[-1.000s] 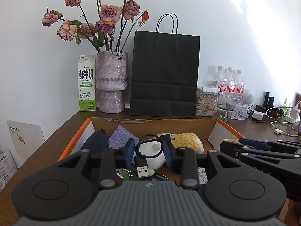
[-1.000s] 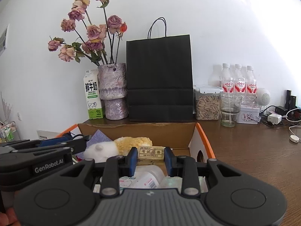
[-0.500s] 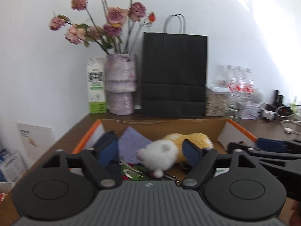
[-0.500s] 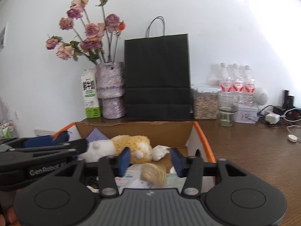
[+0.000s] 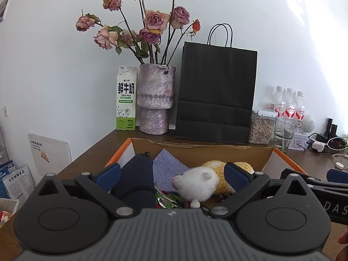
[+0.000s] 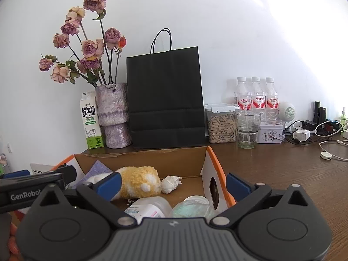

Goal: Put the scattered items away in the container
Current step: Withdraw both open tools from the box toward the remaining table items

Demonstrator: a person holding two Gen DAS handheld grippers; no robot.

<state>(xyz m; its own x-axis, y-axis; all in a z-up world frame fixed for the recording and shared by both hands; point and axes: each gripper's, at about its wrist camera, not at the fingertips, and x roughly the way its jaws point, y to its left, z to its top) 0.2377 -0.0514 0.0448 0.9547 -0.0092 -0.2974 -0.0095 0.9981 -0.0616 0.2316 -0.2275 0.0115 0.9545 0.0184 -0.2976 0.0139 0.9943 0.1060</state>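
An open cardboard box point(image 5: 202, 151) with orange flaps sits on the brown table; it also shows in the right wrist view point(image 6: 152, 158). Inside lie a white and yellow plush toy point(image 5: 204, 181) point(image 6: 139, 181), a purple cloth point(image 5: 167, 168), a dark blue pouch point(image 5: 136, 178), a crumpled tissue point(image 6: 171, 183), a white bottle point(image 6: 148, 209) and a pale green item point(image 6: 193, 208). My left gripper point(image 5: 173, 175) is open and empty above the box. My right gripper point(image 6: 173, 183) is open and empty above the box's right part.
Behind the box stand a milk carton point(image 5: 126, 99), a vase of dried roses point(image 5: 156, 100), a black paper bag point(image 5: 215, 93), a jar point(image 6: 221, 124), a glass point(image 6: 248, 128), water bottles point(image 6: 256, 97) and chargers with cables point(image 6: 313, 130). Papers point(image 5: 19, 180) lie left of the table.
Both grippers have opened wide. The left let go of the black cable and USB plug, the right let go of the small tan labelled item; both items dropped into the box.
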